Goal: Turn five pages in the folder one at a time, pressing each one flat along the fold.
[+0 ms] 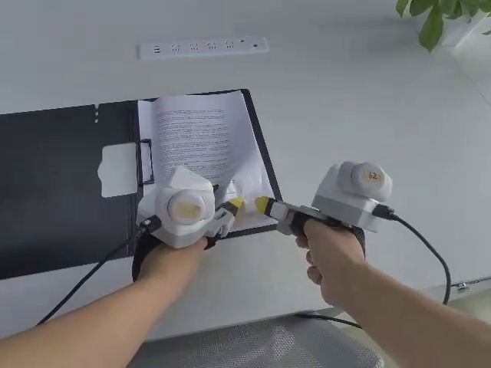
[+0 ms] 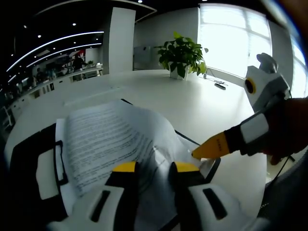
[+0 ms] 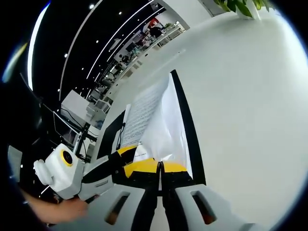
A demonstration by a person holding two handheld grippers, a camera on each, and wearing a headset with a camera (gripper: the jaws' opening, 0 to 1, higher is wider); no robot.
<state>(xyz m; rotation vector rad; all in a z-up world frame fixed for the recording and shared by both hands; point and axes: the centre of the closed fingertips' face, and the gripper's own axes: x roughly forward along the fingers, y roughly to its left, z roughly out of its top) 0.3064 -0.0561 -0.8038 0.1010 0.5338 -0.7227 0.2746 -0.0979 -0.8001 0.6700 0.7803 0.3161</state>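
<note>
Bright daylight from the window [image 2: 231,38], soft shadows, fisheye edges warped.

"62" on the round sticker [image 1: 374,176] atop the right gripper [image 1: 263,205], with whatever follows it blurred out. Faint marks on the pale label [image 1: 188,208] of the left gripper [image 1: 232,205], too smeared to read. Printed lines running down the top page [image 1: 201,138], far too small to make out. Tiny markings along the power strip [image 1: 203,48], unreadable too.
</note>
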